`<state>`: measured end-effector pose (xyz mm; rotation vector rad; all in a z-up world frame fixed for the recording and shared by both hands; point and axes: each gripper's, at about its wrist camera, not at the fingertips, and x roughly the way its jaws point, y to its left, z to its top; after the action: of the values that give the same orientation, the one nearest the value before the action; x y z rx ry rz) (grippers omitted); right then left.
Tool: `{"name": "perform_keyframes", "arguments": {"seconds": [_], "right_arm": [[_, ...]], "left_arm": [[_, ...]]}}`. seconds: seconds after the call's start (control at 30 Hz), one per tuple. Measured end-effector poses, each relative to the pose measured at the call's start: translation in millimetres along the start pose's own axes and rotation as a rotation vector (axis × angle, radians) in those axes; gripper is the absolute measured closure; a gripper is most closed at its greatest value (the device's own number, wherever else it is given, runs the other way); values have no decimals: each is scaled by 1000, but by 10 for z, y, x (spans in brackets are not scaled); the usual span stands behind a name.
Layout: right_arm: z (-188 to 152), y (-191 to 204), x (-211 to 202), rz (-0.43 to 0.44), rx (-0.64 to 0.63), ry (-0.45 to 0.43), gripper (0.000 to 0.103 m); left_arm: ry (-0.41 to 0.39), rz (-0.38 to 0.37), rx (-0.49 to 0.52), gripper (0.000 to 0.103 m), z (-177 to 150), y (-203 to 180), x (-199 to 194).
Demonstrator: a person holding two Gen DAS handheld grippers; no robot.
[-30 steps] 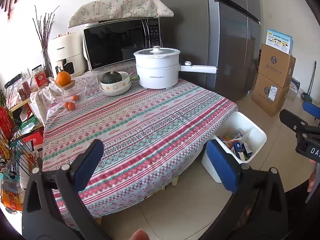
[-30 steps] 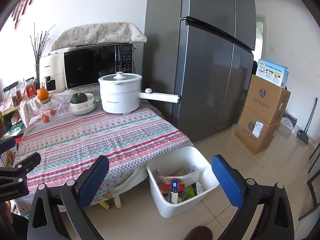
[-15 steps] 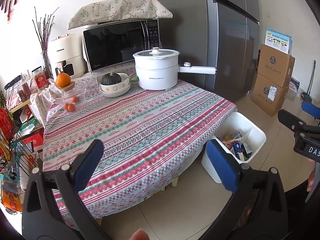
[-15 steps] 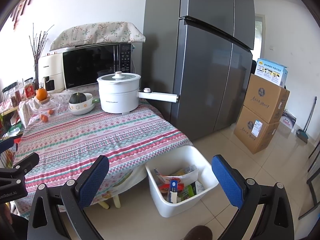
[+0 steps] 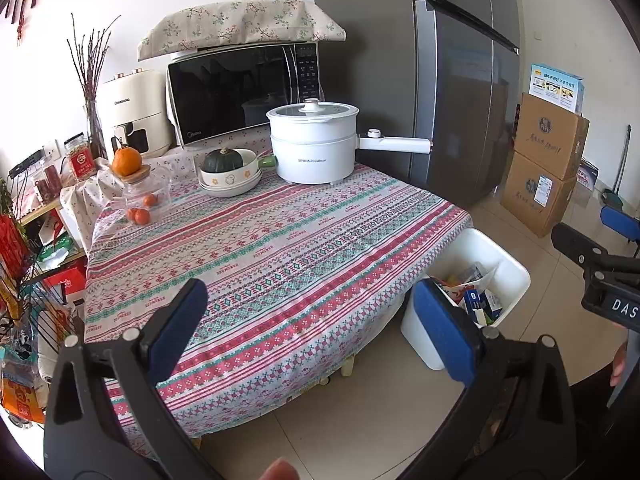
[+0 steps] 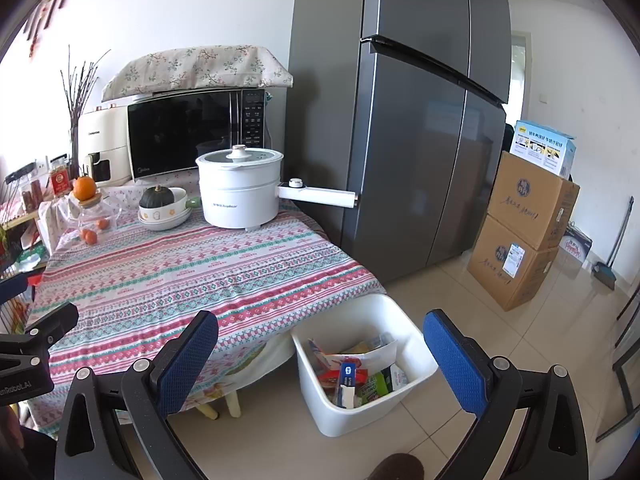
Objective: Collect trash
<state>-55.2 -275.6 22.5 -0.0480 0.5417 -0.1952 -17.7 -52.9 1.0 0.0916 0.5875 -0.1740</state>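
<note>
Both grippers spread wide and empty: left gripper [image 5: 308, 328] over the table [image 5: 280, 248], right gripper [image 6: 320, 354] above the bin [image 6: 404, 326], trash [image 6: 356, 372] inside. Looks like wrap-up; next, scan the table for leftovers.

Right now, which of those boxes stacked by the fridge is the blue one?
The blue box sits at the very top of the stack. The two cardboard boxes beneath it, the upper and the lower, are plain brown.
</note>
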Motion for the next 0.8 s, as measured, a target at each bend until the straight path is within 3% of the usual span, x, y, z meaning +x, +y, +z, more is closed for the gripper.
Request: {"name": "perform_keyframes", "arguments": {"seconds": [0.8], "right_arm": [[-1, 10, -6, -3, -1, 2, 0]], "left_arm": [[-8, 5, 3, 1, -4, -37, -9]]}}
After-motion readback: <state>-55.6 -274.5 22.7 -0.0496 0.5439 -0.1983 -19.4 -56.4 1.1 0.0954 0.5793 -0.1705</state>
